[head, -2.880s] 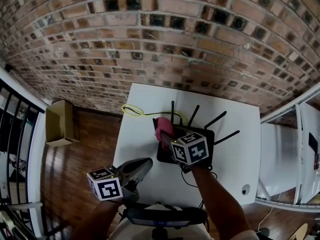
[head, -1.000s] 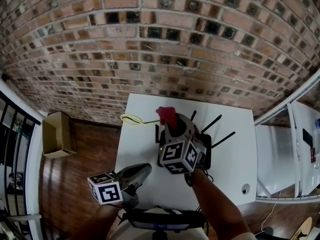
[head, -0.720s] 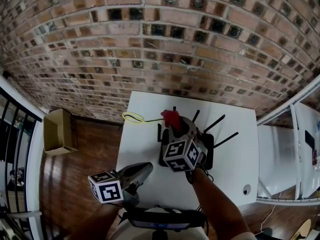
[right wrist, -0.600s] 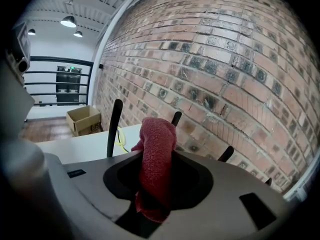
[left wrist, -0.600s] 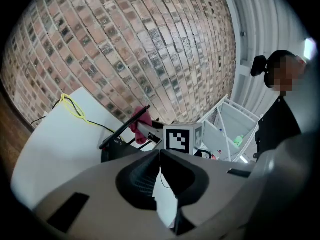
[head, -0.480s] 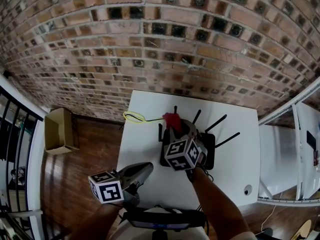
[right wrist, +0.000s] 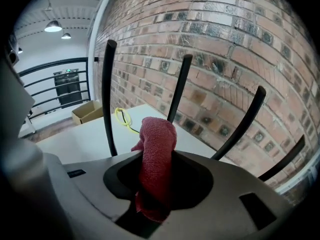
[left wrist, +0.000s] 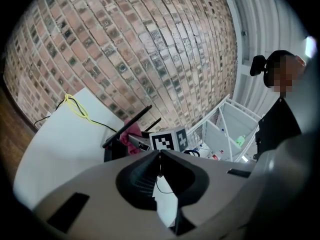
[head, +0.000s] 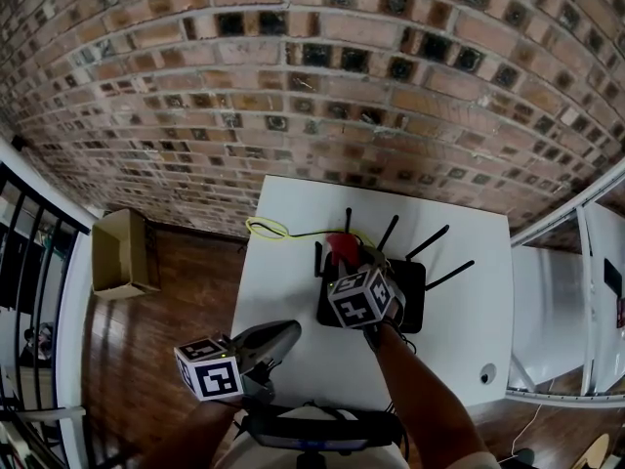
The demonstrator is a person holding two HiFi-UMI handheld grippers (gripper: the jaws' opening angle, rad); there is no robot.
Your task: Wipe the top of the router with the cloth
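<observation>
- The router (head: 410,296) is a flat black box lying on a white worktop (head: 283,291), with its thin black antennas (head: 427,239) fanned out toward the brick wall (head: 293,86).
- The right gripper (head: 350,260) is over the router's left half and points down and toward the wall. Its jaws are clamped on a red cloth (head: 342,245).
- In the right gripper view the cloth (right wrist: 156,169) stands up as a folded wad between the jaws of the right gripper (right wrist: 156,184), and a tail of it hangs below them. The antennas (right wrist: 107,99) rise just beyond it.
- The cloth sits at the router's far left corner, by the antenna bases. Whether it touches the router's top cannot be made out.
- The left gripper (head: 286,332) is well clear of the router, on its near left over the worktop's front edge. In the left gripper view its jaws (left wrist: 159,156) are pressed together with nothing between them.
- A looped yellow cable (head: 264,228) lies on the worktop beyond the router's left side, near the wall.
- A cardboard box (head: 122,252) sits on the wooden floor (head: 186,291), far to the router's left.
</observation>
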